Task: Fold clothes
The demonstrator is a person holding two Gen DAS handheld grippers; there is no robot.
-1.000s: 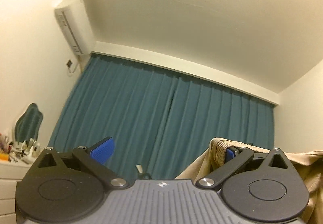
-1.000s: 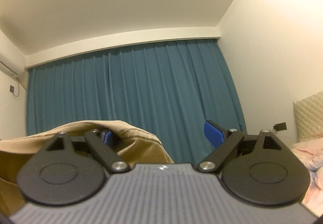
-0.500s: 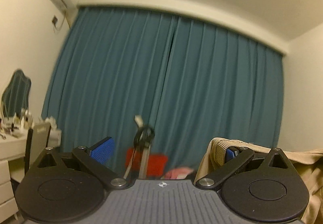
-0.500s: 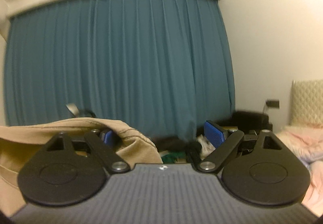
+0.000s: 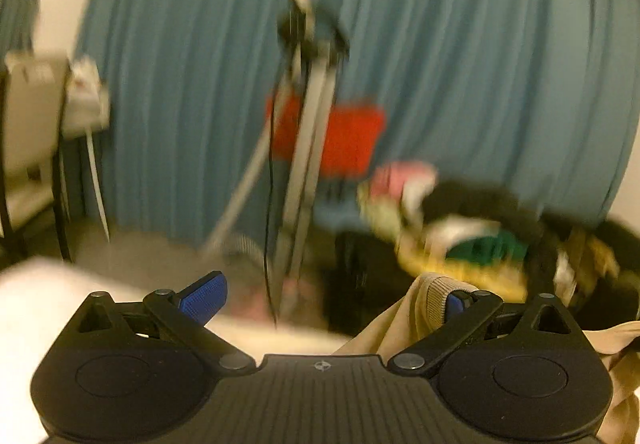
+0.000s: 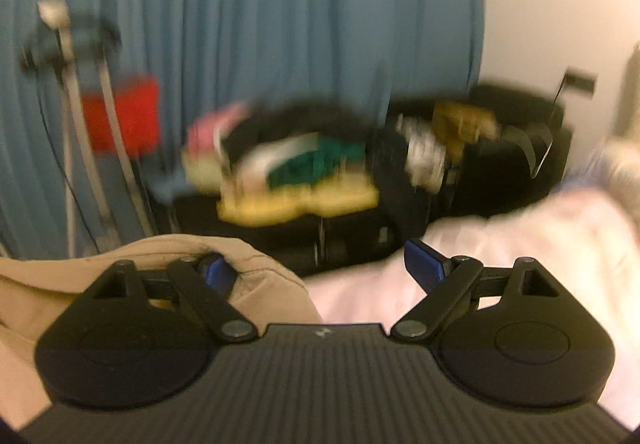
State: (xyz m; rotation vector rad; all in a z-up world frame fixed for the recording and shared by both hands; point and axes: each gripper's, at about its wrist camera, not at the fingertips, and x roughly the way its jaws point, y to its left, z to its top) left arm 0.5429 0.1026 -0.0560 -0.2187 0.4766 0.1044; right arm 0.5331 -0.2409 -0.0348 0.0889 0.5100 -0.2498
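A tan garment with a ribbed cuff hangs over the right finger of my left gripper, whose jaws stand wide open. The same tan garment drapes over the left finger of my right gripper, whose jaws also stand wide open. The cloth stretches between the two grippers, hooked on one finger each, not pinched. Both views are blurred by motion.
A pale pink bed surface lies below and to the right. Behind stand a teal curtain, a tripod with a red box, a dark couch piled with mixed clothes, and a chair at left.
Both grippers have tilted down from the ceiling and curtain top toward the floor, bed and couch. The garment stays hooked on the same fingers; the jaws stay open.
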